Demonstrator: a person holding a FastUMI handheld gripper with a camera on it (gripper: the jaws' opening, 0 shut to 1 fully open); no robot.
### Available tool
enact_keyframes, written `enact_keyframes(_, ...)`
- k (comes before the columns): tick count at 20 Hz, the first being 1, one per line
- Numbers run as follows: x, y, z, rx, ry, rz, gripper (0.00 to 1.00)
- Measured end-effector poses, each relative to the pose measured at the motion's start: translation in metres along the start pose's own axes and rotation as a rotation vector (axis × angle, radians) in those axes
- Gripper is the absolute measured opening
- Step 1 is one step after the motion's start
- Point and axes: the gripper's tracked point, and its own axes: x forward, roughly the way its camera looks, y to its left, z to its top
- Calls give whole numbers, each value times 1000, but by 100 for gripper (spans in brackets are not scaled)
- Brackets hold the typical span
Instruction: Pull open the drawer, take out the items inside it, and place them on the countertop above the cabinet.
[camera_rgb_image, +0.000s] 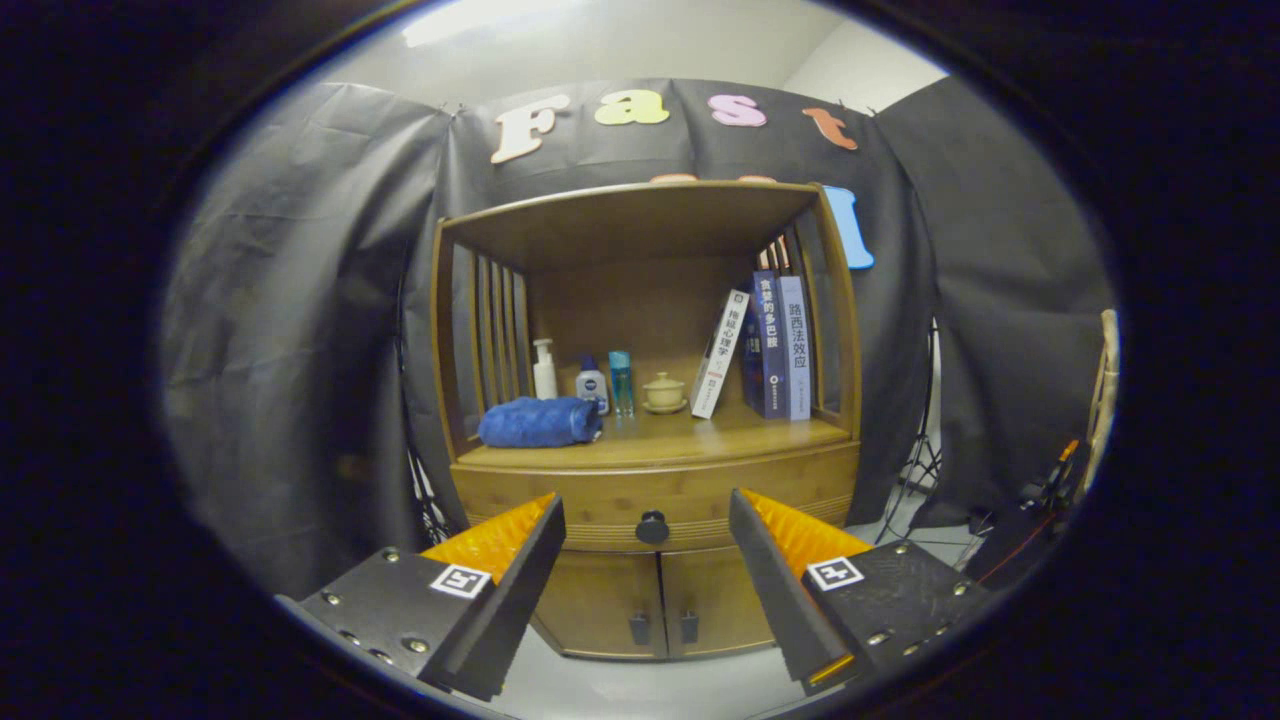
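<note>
A staged home corner inside a recording booth
You face a wooden cabinet (655, 420) with books (775, 345) and toiletries (592, 385), black cloth (300, 330) hung behind, your gripper (648, 535) spread wide

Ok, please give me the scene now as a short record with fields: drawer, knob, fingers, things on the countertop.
drawer: shut, below the countertop
knob: dark, round, on the drawer front, seen between the fingers, beyond them
fingers: open, holding nothing, apart from the cabinet
countertop: blue towel, pump bottle, two small bottles, lidded cup on saucer, books
lower doors: shut
</note>
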Motion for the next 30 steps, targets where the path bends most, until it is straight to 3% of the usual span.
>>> enact_keyframes(17,154,12,-108,-24,95,-13,99)
enact_keyframes(21,180,5,-123,-27,93,-44,66)
enact_keyframes(24,192,1,-130,23,107,-53,67)
enact_keyframes(29,199,-3,-130,46,90,-79,43)
enact_keyframes(30,199,-3,-130,52,91,-76,43)
